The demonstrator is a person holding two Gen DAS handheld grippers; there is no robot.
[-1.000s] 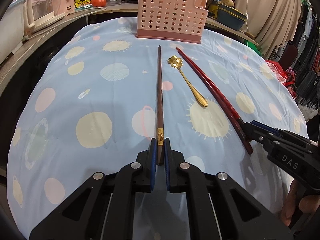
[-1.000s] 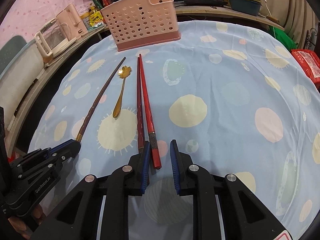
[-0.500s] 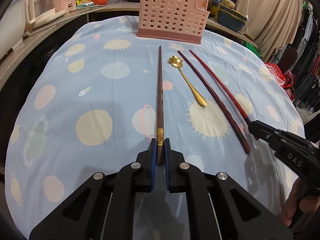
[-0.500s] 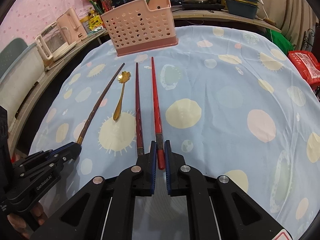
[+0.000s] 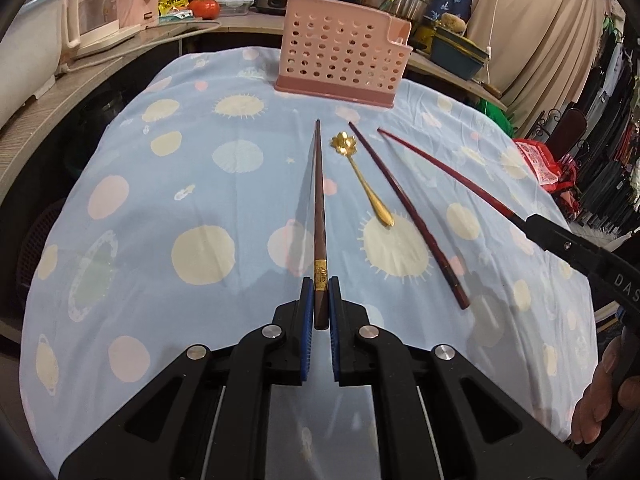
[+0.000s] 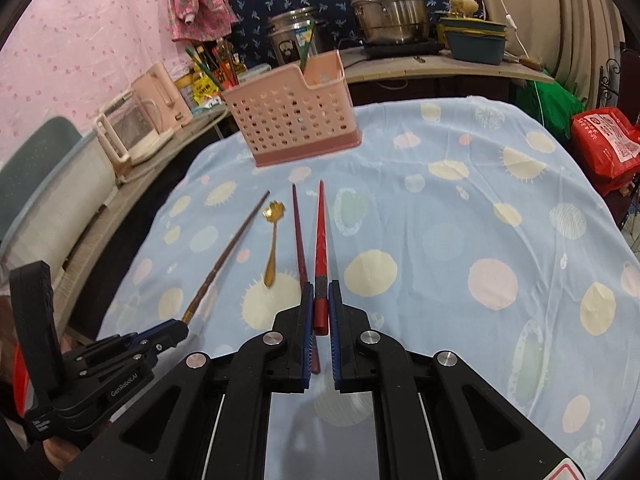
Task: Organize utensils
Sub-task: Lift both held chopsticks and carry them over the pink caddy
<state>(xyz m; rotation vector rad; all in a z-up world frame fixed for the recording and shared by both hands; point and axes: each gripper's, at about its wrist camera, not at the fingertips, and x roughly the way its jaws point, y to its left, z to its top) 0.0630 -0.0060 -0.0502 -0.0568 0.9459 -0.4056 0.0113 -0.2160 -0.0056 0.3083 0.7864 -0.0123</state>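
nearest us, our left gripper [image 5: 321, 300] had its blue-padded fingers [image 5: 307, 304] pinching the thick end of a long dark brown wooden chopstick with a gold band [image 5: 319, 216]. the stick ran straight away from us toward the far side, its tip raised clear of the cloth, with a faint shadow on its left. our right gripper [image 6: 320, 304] likewise had its blue pads pressed on the butt of a bright red lacquered chopstick [image 6: 320, 248], whose thin tip pointed away toward the far basket and was lifted off the table.

under both lay a light blue tablecloth printed with cream suns, pink dots and planets [image 5: 200, 248]. resting on it, just right of the brown stick, was a small gold metal spoon with a flower-shaped bowl [image 5: 362, 180], bowl at the far end. right of the spoon lay a dark maroon chopstick [image 5: 408, 216], flat on the cloth, apart from the spoon and from the held red one.

farther off, near the table's far edge, stood a pink perforated plastic utensil basket on a darker pink base [image 5: 344, 64], upright and well apart from the chopstick tips.

beyond the table, a counter held a pale pink kettle [image 6: 160, 92] at the left and large steel pots [image 6: 388, 4] at the back.
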